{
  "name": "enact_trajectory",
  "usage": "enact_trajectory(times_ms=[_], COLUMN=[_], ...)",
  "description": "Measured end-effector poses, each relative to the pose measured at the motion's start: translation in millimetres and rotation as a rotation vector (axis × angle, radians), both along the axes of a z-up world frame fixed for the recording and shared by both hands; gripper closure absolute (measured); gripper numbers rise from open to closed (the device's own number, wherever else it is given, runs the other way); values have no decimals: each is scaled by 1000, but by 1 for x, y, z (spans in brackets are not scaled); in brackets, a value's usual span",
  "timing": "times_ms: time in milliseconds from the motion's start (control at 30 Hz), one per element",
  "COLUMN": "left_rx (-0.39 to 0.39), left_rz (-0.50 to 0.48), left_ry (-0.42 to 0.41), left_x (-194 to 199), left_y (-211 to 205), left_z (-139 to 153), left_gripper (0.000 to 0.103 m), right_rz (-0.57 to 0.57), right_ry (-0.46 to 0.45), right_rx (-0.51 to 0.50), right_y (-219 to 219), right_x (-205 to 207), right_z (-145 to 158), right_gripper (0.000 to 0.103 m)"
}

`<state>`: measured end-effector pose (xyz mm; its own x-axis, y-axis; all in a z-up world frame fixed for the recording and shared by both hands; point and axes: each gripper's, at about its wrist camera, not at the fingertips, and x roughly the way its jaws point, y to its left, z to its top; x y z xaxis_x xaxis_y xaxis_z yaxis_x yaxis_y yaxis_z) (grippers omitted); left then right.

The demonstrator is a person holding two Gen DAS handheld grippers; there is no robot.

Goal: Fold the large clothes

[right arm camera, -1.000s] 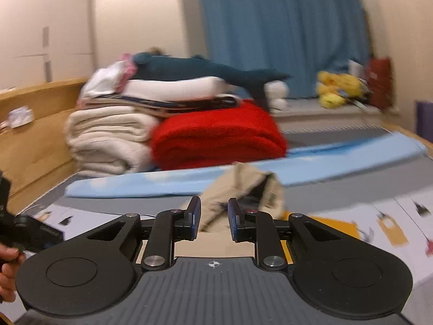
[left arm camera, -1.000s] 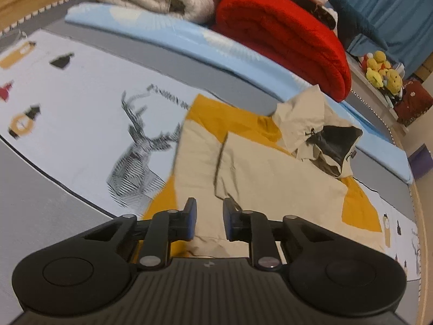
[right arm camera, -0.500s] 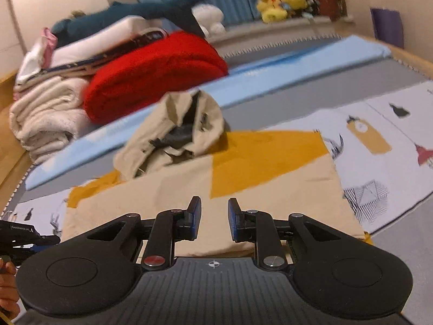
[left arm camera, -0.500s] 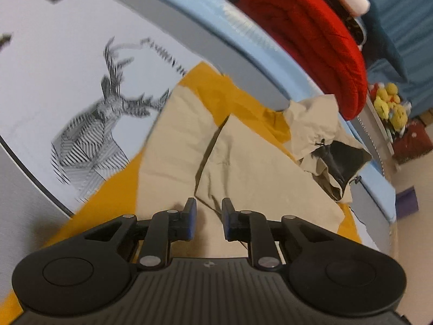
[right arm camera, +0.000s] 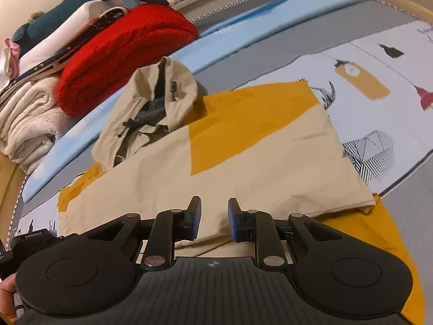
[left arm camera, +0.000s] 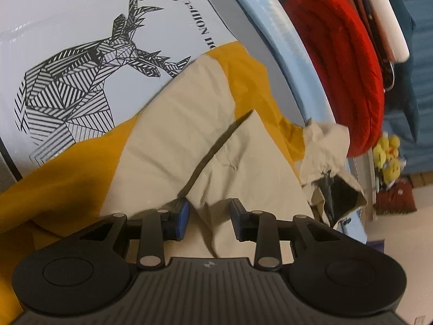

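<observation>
Standing by the bed, what matters is the near hem of the jacket [right arm camera: 270, 162]: it runs crosswise in front of both grippers, from nine o'clock to three, with the garment's long axis running away toward twelve, where the hood [right arm camera: 154, 108] lies bunched.

The left gripper [left arm camera: 209, 218] sits low over the beige cloth. Its jaws have just been opening and stand moderately apart, straddling a small raised wrinkle without pinching it; nothing is held. A dark fold line [left arm camera: 216, 146] runs away from its left fingertip toward one o'clock.

The right gripper [right arm camera: 213, 218] is narrowly parted and empty, hovering just over the hem, which passes beneath its tips. From there the jacket's near right corner [right arm camera: 365, 203] lies at about three o'clock. Each gripper seems about equally near its own stretch of hem, so a two-handed pick looks likely.

Farther off at twelve, beyond the hood, a pale blue mat [right arm camera: 243, 35] crosses the bed, then a folded red blanket [right arm camera: 121, 48] and stacked cream blankets [right arm camera: 29, 113]. The printed sheet [left arm camera: 81, 62] spreads at ten o'clock of the left gripper.
</observation>
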<state>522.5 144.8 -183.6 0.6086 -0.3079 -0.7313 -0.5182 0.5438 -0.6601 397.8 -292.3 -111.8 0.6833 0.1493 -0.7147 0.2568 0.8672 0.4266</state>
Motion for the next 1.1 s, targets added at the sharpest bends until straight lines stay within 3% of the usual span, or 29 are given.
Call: enact_trajectory(times_ms=[67, 100, 233, 333, 467, 567, 633, 700, 767, 833, 900, 967, 1033, 1100], left_rx=[25, 46, 116, 258, 294, 394, 502, 564, 553, 489, 429, 390, 361, 397], left_rz=[3, 3, 8, 35, 51, 67, 81, 36, -59, -135, -167, -179, -150, -165], left_ry=[-4, -18, -105, -149, -54, 28, 6, -56, -116, -106, -16, 136, 167, 146], left_x=[0, -2, -15, -38, -65, -69, -66, -59, -52, -45, -39, -32, -34, -33], left_y=[-2, -2, -3, -7, -13, -12, -9, -14, -21, -25, -24, -19, -11, -15], left_z=[5, 10, 50, 87, 92, 89, 97, 105, 106, 95, 74, 46, 36, 47], left_gripper=[86, 100, 101, 101, 100, 96, 96, 96, 93, 90, 90, 89, 90, 88], right_rz=[-2, -3, -12, -18, -38, -82, -134, -195, -264, -294, -273, -238, -206, -191], right_ry=[2, 4, 11, 14, 28, 64, 121, 190, 244, 234, 169, 111, 59, 70], right_rx=[-2, -5, -11, -8, 2, 2, -4, -12, -2, 17, -34, -79, -73, -65], right_y=[0, 0, 0, 2, 0, -8, -18, -30, -42, -46, -38, -31, -27, -27], right_x=[1, 1, 3, 4, 4, 2, 1, 0, -4, -6, -7, -5, -3, 1], right_z=[0, -1, -3, -4, -8, -18, -29, -42, -50, -46, -32, -21, -16, -19], right_gripper=[80, 80, 80, 80, 80, 80, 81, 81, 81, 81, 80, 80, 80, 80])
